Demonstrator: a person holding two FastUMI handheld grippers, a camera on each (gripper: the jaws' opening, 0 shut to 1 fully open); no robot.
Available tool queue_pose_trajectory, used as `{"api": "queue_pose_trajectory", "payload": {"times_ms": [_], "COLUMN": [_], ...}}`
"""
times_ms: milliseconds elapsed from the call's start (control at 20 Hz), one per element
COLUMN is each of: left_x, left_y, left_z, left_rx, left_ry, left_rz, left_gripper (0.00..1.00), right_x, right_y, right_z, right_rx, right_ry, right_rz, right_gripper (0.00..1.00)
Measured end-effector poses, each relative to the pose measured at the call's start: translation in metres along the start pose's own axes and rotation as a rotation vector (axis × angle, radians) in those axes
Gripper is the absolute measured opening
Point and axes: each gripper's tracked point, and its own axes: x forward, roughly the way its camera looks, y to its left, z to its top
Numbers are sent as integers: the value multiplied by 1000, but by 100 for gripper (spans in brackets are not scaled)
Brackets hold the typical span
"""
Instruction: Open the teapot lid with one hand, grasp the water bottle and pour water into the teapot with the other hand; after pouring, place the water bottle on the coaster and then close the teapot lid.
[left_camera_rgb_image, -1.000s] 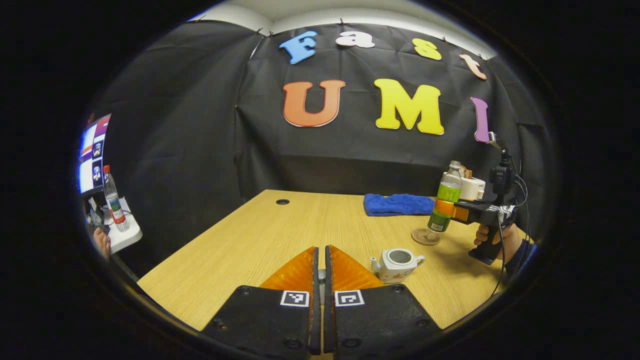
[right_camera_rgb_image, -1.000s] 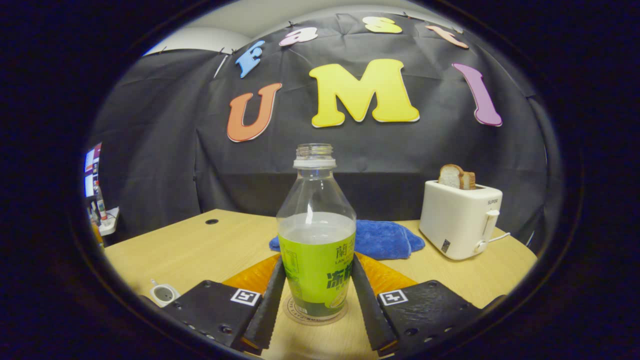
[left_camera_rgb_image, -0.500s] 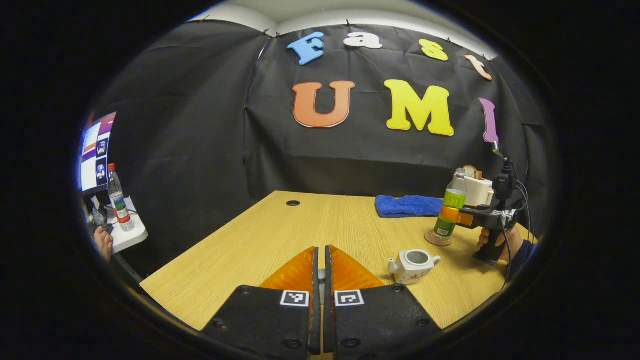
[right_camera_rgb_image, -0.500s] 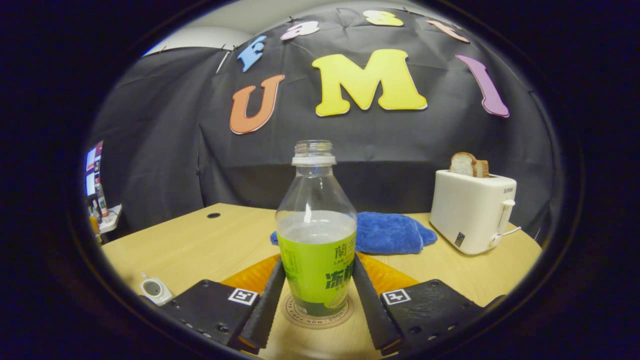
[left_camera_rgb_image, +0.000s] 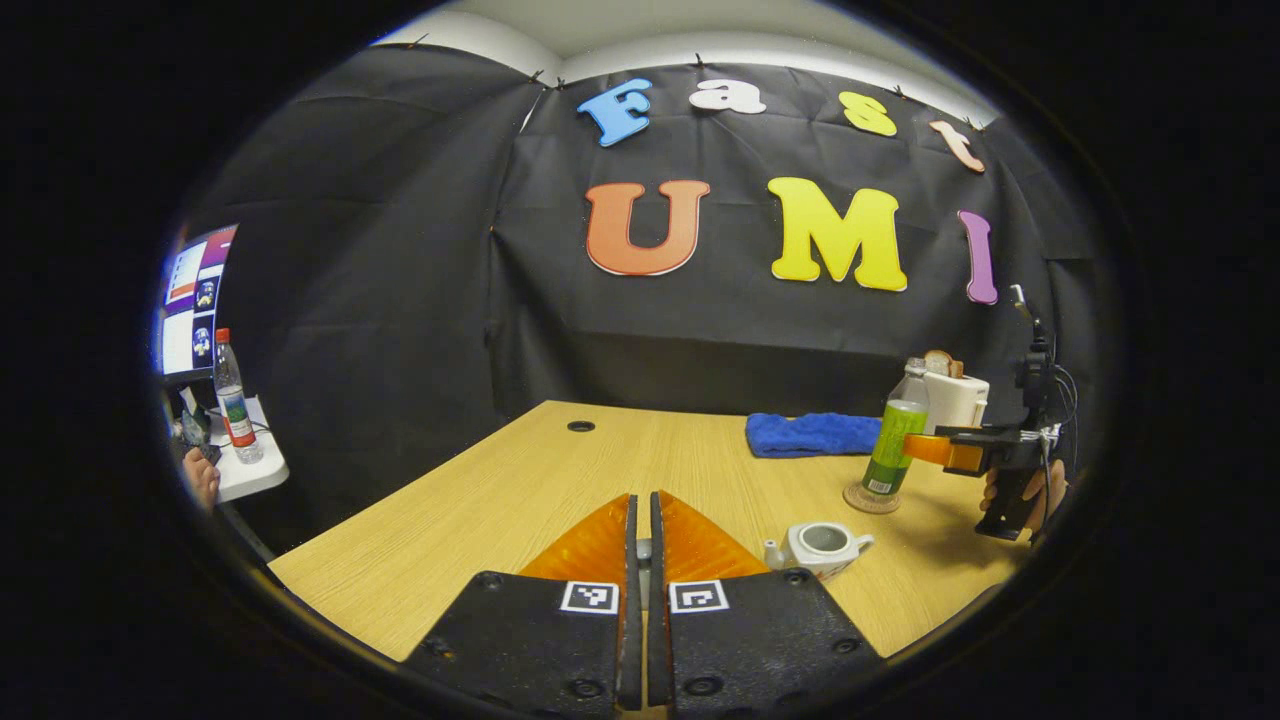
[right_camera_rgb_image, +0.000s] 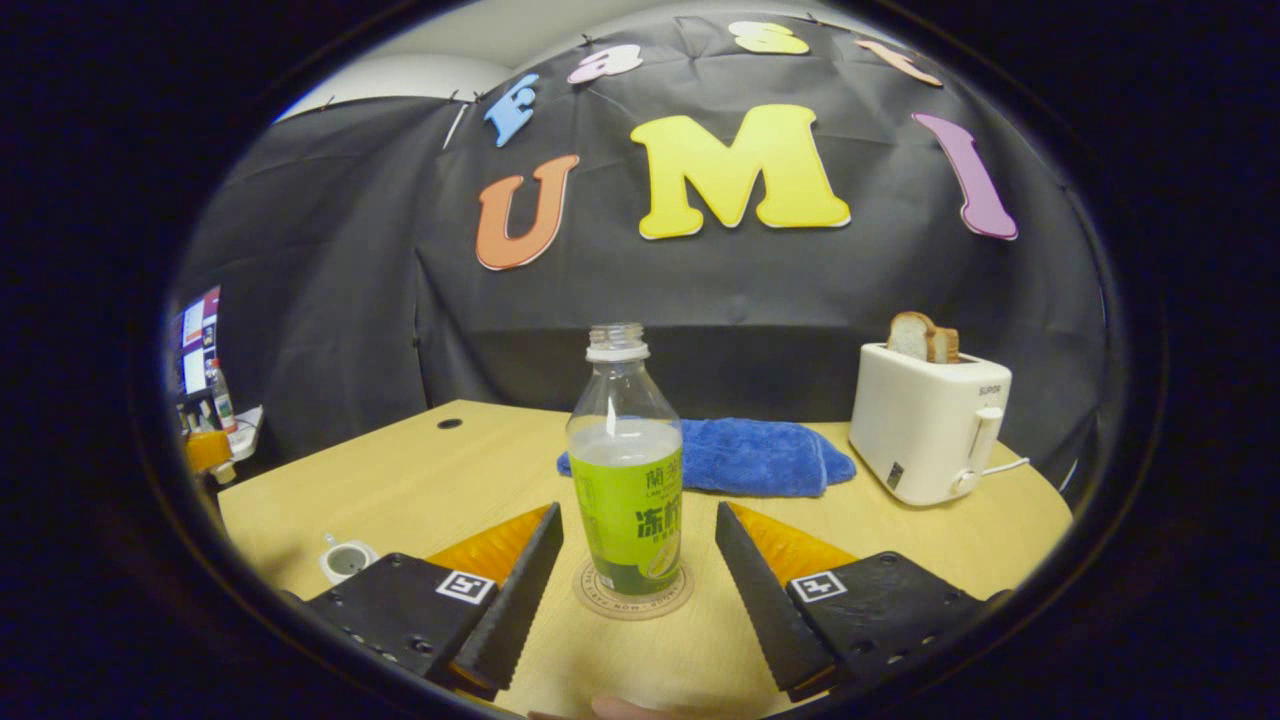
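Woodgrain table (right_camera_rgb_image: 440, 480), round coaster (right_camera_rgb_image: 632, 604), ribbed bottle (right_camera_rgb_image: 627, 500)

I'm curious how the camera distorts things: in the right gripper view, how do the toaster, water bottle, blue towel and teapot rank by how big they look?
1. Toaster and water bottle: look alike; the bottle stands nearer, so unsure.
2. Blue towel: wide but low.
3. Teapot: smallest, at the edge.

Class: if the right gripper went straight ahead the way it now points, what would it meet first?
Probably the water bottle, upright on the coaster and centred between the open fingers of the right gripper. The blue cloth lies behind it; depth is uncertain.
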Motion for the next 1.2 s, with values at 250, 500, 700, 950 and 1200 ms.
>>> {"api": "queue_pose_trajectory", "payload": {"times_ms": [250,500,700,950,1200], "left_x": [21,58,69,69,75], "left_y": [-58,-108,-132,-147,-143], "left_z": [24,14,-2,-26,-45], "left_rx": [-27,-23,-18,72,79], "left_ry": [-91,-88,-59,-73,-32], "left_rz": [-123,-229,-268,-277,-234], "left_gripper": [5,5,5,5,5], "right_x": [-60,-117,-154,-181,-181], "right_y": [-26,-23,-31,-49,-70], "right_z": [0,-6,2,-2,-9], "right_rx": [-87,-71,-38,76,127], "right_ry": [-52,-103,-172,-209,-174], "right_rz": [-80,-98,-130,-133,-174], "right_gripper": [92,91,89,91,93]}}
